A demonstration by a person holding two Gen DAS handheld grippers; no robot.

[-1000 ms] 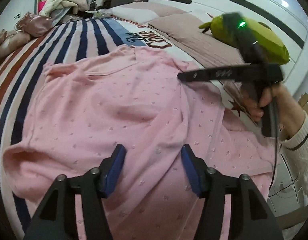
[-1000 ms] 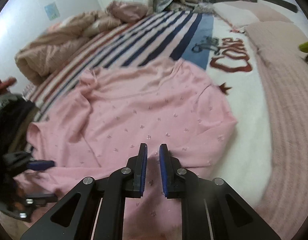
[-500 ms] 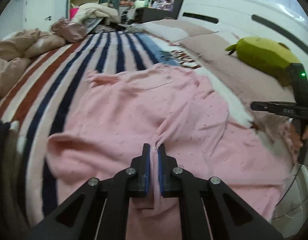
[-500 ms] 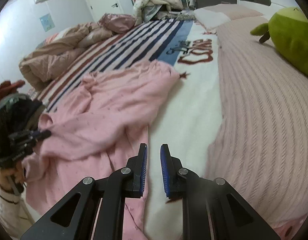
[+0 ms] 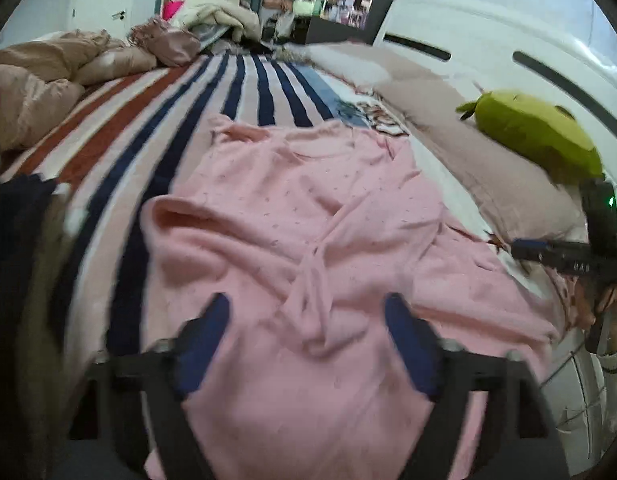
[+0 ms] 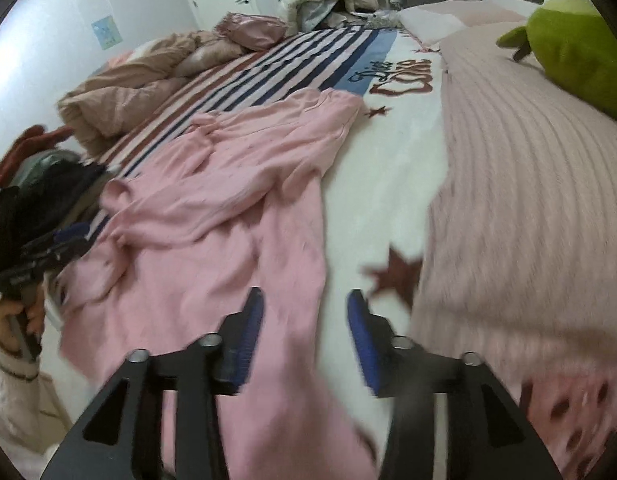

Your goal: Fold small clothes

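Observation:
A pink dotted garment (image 5: 292, 216) lies rumpled on the striped bedspread (image 5: 156, 120), with a bunched ridge running down its middle. My left gripper (image 5: 308, 340) is open and empty, its blue pads either side of that ridge just above the cloth. The garment also shows in the right wrist view (image 6: 228, 208), with its right edge running along the white part of the bed. My right gripper (image 6: 304, 332) is open and empty over that edge. The right gripper shows at the far right of the left wrist view (image 5: 568, 260). The left gripper shows at the left edge of the right wrist view (image 6: 32, 248).
A green plush toy (image 5: 536, 136) lies on a mauve ribbed pillow (image 6: 528, 200) at the right. A crumpled beige duvet (image 5: 48, 76) lies at the far left. Dark clothes (image 5: 16, 240) are piled at the near left. A white headboard (image 5: 488, 40) stands behind.
Both grippers have opened. The left one had been shut on the garment's middle ridge half a second ago and has let it go. The garment's right side has been pulled inward.

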